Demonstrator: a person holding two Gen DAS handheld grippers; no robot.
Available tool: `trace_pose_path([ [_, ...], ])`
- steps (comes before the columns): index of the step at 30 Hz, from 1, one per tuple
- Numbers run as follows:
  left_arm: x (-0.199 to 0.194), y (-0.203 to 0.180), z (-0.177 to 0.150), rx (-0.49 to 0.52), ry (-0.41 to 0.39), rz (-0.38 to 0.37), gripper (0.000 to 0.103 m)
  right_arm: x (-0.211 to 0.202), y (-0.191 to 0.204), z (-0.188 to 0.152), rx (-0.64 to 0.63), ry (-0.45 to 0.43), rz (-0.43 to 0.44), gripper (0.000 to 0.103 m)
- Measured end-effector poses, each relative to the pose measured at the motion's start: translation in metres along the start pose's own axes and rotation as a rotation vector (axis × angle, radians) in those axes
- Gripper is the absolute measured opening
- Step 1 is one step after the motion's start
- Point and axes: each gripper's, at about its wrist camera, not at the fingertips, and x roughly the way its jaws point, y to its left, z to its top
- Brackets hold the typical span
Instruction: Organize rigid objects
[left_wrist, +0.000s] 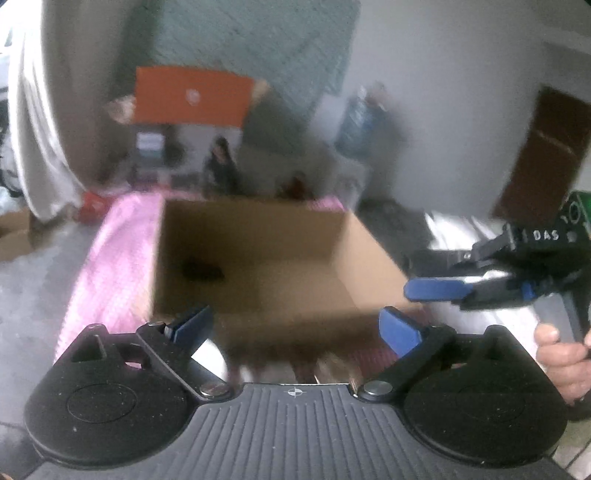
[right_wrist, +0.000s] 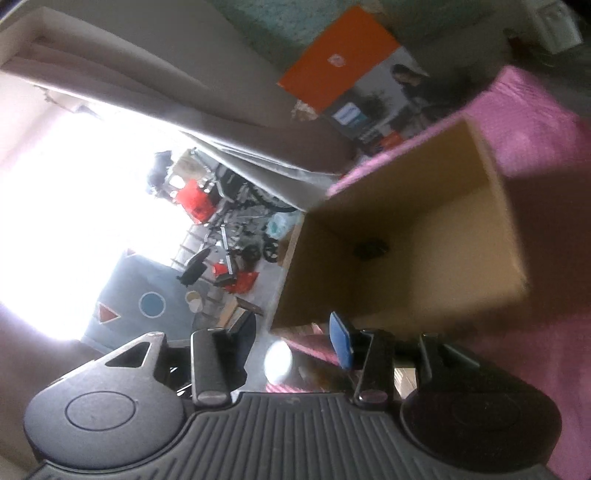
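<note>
Left wrist view: the left gripper (left_wrist: 295, 325) has its jaws spread wide with nothing between them, just short of the near wall of an open cardboard box (left_wrist: 373, 251). The box sits on a pink cloth (left_wrist: 107, 254). Inside the box, on its floor toward the far left corner, lies a small dark object (left_wrist: 203, 271) — too blurred to name. To the right of the box the right gripper (left_wrist: 439, 273) comes in from the side, held by a hand (left_wrist: 561, 354); its blue-padded fingers (left_wrist: 436, 290) stand apart with nothing clamped. Behind the box, an orange carton (left_wrist: 192, 96) leans against the wall.

Right wrist view: the picture is rolled sideways. The right gripper (right_wrist: 295, 339) shows its jaws partly apart and empty, near the box's (right_wrist: 498, 206) open mouth. The dark object (right_wrist: 371, 249) rests on the box floor — alone there. The pink cloth (right_wrist: 532, 122) lies under the box.
</note>
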Motion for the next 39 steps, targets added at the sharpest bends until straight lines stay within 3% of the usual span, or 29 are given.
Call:
trace_pose_path([
  [5,0.011,-0.015,-0.037,0.074,0.079,-0.077,0.1,-0.027,-0.03,-0.049,0.068,-0.039,-0.062,0.047],
  [8,0.021,-0.027,-0.053,0.14,0.117,-0.072,0.097,-0.033,-0.052,-0.076,0.137,-0.059,-0.089,0.047],
  [14,0.036,-0.06,-0.08,0.321,0.181,-0.077,0.077,-0.032,-0.097,-0.117,0.282,-0.088,-0.139,0.046],
  [19,0.052,-0.073,-0.092,0.41,0.244,-0.093,0.062,-0.024,-0.121,-0.132,0.349,-0.078,-0.113,0.043],
  [28,0.069,-0.072,-0.104,0.418,0.315,-0.077,0.042,-0.012,-0.128,-0.136,0.378,-0.04,-0.043,0.03],
  [39,0.069,-0.075,-0.106,0.455,0.294,-0.075,0.038,-0.005,-0.119,-0.132,0.359,-0.05,0.009,0.029],
])
